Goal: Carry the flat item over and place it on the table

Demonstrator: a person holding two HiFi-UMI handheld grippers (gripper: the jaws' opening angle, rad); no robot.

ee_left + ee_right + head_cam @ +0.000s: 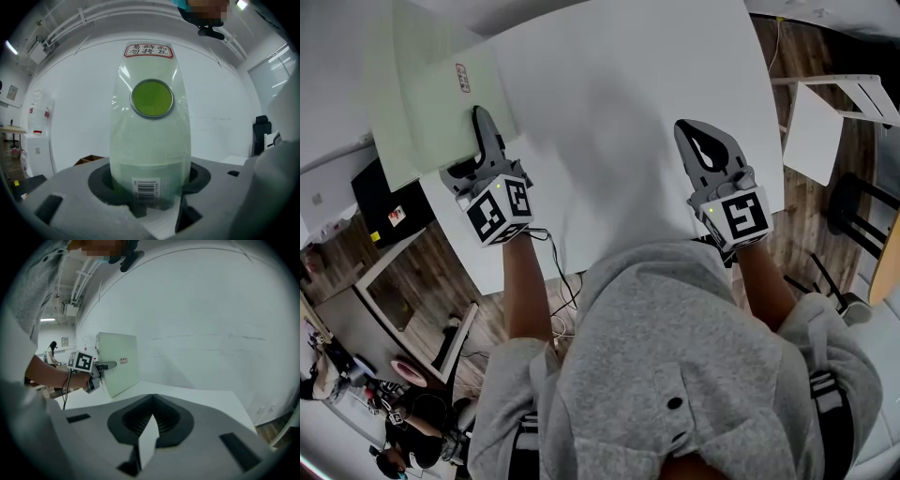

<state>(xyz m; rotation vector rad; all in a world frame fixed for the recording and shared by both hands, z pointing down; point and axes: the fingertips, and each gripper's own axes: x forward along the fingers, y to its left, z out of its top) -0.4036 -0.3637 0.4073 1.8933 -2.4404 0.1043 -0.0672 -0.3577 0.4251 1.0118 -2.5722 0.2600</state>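
The flat item [431, 103] is a pale green board in clear wrap, with a red label, a round green sticker [152, 98] and a barcode. It sits at the far left corner of the white table [609, 94], reaching out past the table's edge. My left gripper [481, 122] is shut on the board's near edge [150, 154]. In the right gripper view the flat item [119, 362] stands tilted up on edge. I cannot tell whether it touches the tabletop. My right gripper [698, 141] hangs over the table's right side, shut and with nothing in it [152, 420].
A black box [384, 202] sits low beside the table's left edge. On the wooden floor to the right are a white shelf unit [825, 122] and a black stool [862, 216]. A cable hangs from the left gripper. A person [403, 431] is at the lower left.
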